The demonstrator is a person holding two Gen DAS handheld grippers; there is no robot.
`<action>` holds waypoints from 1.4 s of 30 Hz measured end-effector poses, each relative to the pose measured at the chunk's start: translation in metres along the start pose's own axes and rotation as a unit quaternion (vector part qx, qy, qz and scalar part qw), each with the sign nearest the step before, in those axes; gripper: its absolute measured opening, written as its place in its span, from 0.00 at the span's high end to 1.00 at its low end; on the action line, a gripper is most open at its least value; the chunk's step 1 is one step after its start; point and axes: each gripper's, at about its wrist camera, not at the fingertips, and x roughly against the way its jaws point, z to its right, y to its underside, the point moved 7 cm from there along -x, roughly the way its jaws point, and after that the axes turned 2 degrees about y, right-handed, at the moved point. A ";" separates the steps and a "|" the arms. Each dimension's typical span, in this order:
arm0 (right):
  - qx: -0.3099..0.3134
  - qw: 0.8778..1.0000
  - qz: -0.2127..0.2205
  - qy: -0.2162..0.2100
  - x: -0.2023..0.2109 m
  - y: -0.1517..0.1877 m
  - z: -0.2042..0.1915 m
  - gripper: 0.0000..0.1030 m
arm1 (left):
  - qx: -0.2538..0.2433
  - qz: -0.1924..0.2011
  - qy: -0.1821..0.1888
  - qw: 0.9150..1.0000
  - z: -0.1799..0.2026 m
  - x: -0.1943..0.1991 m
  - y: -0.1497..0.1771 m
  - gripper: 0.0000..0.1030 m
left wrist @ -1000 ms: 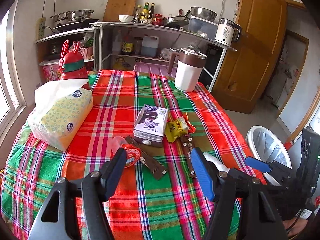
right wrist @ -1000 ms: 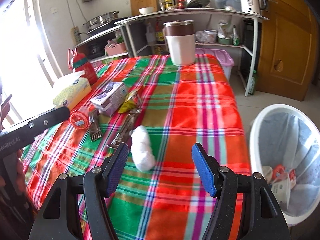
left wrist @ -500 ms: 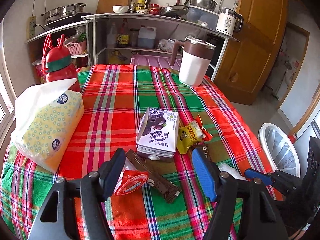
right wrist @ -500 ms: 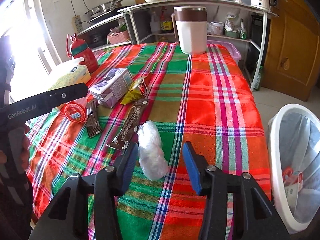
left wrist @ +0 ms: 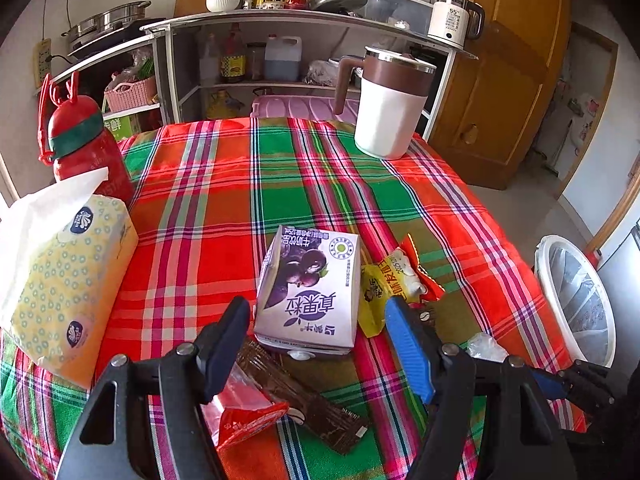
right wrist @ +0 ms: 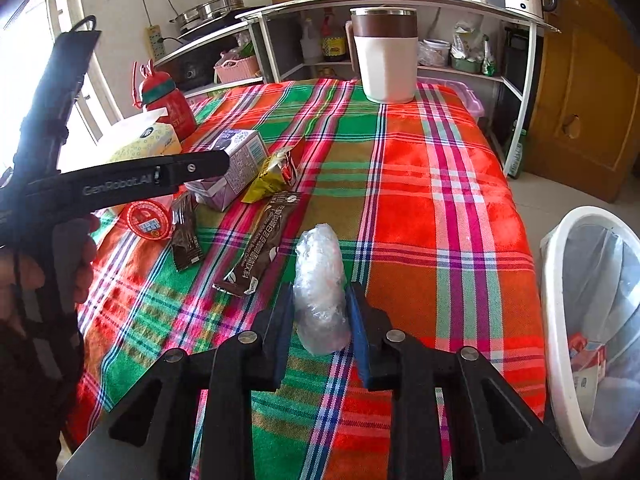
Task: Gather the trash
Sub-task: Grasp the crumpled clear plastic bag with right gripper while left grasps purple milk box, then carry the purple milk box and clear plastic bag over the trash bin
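My right gripper is shut on a crumpled clear plastic wrap that lies on the plaid tablecloth. My left gripper is open, its fingers on either side of the near end of a purple milk carton. A yellow snack packet, a brown wrapper and a red-lidded cup lie around the carton. In the right wrist view the carton, the yellow packet, two brown wrappers and the red lid lie left of the wrap.
A white trash bin with some trash stands on the floor right of the table; it also shows in the left wrist view. A tissue pack, red bottle and white jug stand on the table. Shelves stand behind.
My right gripper has moved forward and closed on the plastic wrap. My left gripper has moved forward until its open fingers flank the milk carton.
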 end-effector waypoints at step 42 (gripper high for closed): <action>-0.032 0.999 0.042 -0.004 0.032 -0.004 0.011 0.73 | -0.009 0.037 -0.004 0.999 0.033 0.037 0.006 0.43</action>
